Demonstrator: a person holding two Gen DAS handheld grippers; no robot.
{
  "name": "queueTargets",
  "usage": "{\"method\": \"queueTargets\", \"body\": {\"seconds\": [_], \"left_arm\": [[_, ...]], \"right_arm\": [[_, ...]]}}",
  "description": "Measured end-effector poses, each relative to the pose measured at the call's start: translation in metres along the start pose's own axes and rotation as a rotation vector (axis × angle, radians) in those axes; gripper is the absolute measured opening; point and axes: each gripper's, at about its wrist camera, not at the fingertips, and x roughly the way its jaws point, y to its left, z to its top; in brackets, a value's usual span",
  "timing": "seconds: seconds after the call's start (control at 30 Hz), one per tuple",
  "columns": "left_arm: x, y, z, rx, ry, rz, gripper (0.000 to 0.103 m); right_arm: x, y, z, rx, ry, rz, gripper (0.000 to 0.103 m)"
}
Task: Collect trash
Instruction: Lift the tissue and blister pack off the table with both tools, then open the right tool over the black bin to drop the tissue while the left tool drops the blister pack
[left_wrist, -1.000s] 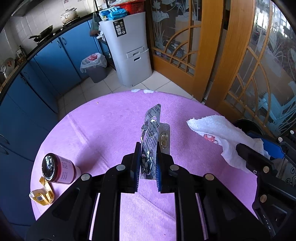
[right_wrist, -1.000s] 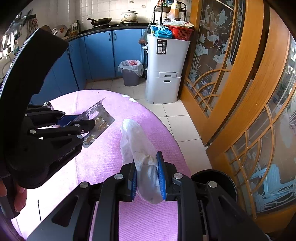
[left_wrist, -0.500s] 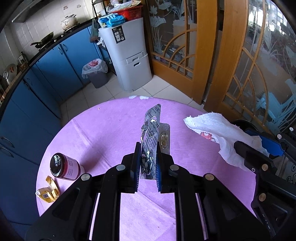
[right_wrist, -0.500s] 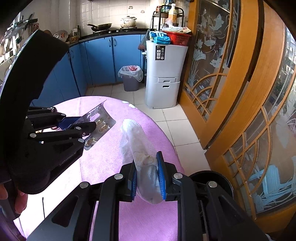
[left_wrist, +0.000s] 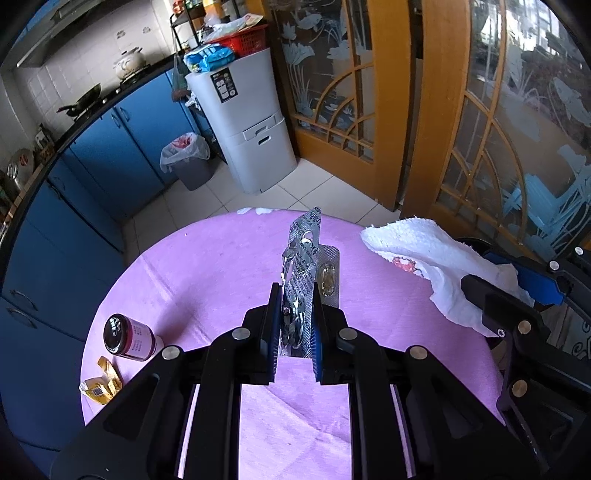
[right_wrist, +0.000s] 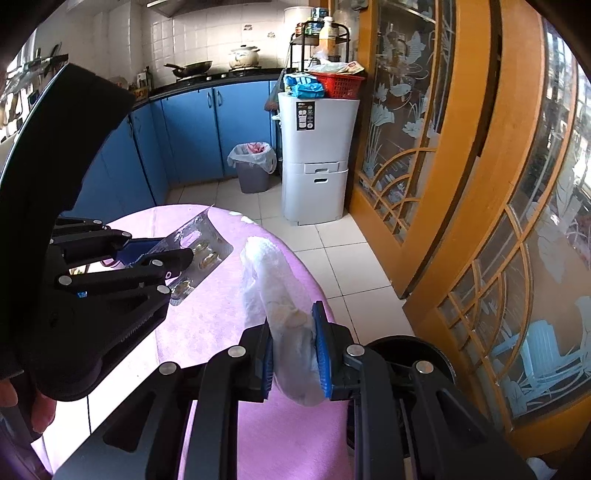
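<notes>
Blister packs clamped edge-on in the left gripper can slip out — as can the loose tissue pinched in the right gripper.

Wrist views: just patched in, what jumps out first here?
The left gripper is shut on a silver blister pack, held upright above the round purple table. The right gripper is clamped on a crumpled white tissue over the table's right edge. Beyond, a lined trash bin stands by the blue cabinets.

Two close wrist fisheyes angled down along their jaws, sharing the purple table and kitchen beyond.
</notes>
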Motion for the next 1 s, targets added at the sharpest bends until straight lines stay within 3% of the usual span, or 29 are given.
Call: {"method": "queueTargets", "body": {"seconds": [1.0], "left_arm": [[-0.011, -0.118, 0.025, 0.171, -0.022, -0.022, 0.015]], "right_arm": [[-0.03, -0.103, -0.037, 0.164, -0.025, -0.06, 0.019]]}}
